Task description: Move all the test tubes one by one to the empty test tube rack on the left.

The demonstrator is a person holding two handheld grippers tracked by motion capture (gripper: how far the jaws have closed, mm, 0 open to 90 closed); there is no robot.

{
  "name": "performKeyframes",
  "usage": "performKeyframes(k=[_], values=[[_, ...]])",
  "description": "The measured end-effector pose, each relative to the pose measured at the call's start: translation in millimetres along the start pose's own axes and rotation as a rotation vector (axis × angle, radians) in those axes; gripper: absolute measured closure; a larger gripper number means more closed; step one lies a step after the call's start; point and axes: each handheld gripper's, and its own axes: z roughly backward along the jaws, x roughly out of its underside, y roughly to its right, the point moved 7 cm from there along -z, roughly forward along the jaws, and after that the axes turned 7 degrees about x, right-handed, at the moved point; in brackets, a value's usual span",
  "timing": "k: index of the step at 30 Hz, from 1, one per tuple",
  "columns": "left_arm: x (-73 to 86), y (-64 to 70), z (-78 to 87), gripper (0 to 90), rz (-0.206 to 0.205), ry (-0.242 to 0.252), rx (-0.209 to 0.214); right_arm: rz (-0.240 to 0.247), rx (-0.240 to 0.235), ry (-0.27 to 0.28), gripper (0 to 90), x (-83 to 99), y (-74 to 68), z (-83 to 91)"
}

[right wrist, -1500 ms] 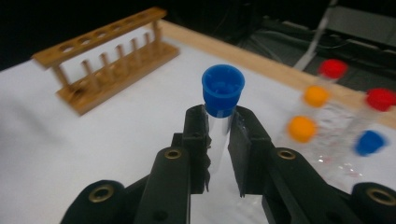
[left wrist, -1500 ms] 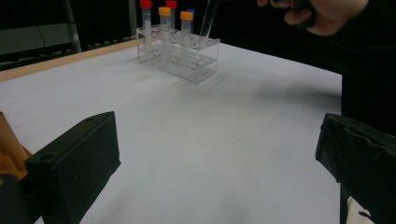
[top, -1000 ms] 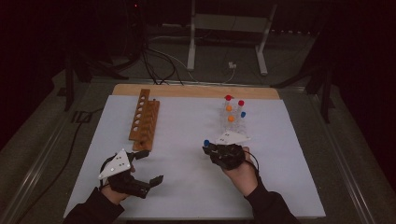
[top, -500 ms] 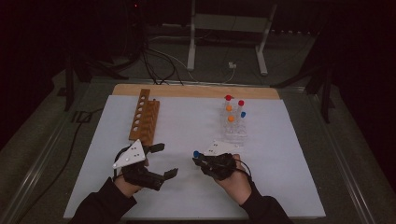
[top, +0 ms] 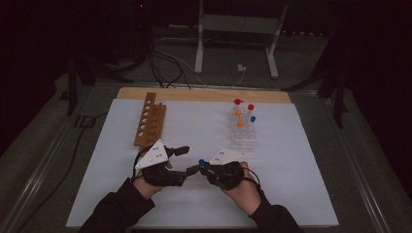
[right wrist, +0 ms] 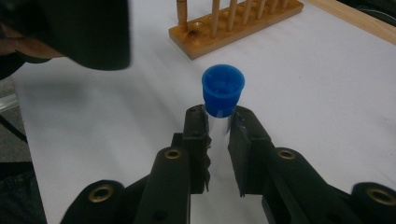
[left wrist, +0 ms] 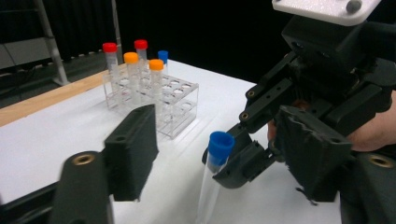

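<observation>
Nearby, five capped tubes (left wrist: 135,74) racked, one blue-capped tube (right wrist: 222,93) in right tongs (right wrist: 218,122).

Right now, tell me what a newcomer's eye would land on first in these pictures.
First, the blue-capped tube, clamped just under its cap by the right gripper at the near middle of the white table. The left gripper, jaws open, meets it there. Behind stand the clear rack of red-, orange- and blue-capped tubes on the right and the wooden rack on the left.
</observation>
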Motion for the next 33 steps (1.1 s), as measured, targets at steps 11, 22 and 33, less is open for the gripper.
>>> performKeyframes(k=[11,22,33], values=[[1.8,-1.5,-17.4,53.8,-0.015,-0.025,-0.014,0.0,-0.003,0.004,76.6,-1.3,-0.2,1.1],[8.9,-0.3,-25.3,69.3,-0.035,-0.061,0.001,-0.002,-0.001,0.009,76.6,-2.1,0.8,2.4],[10.9,0.5,-26.7,77.4,-0.052,-0.085,0.001,-0.005,-0.001,0.0,76.6,-0.1,1.5,-0.1]])
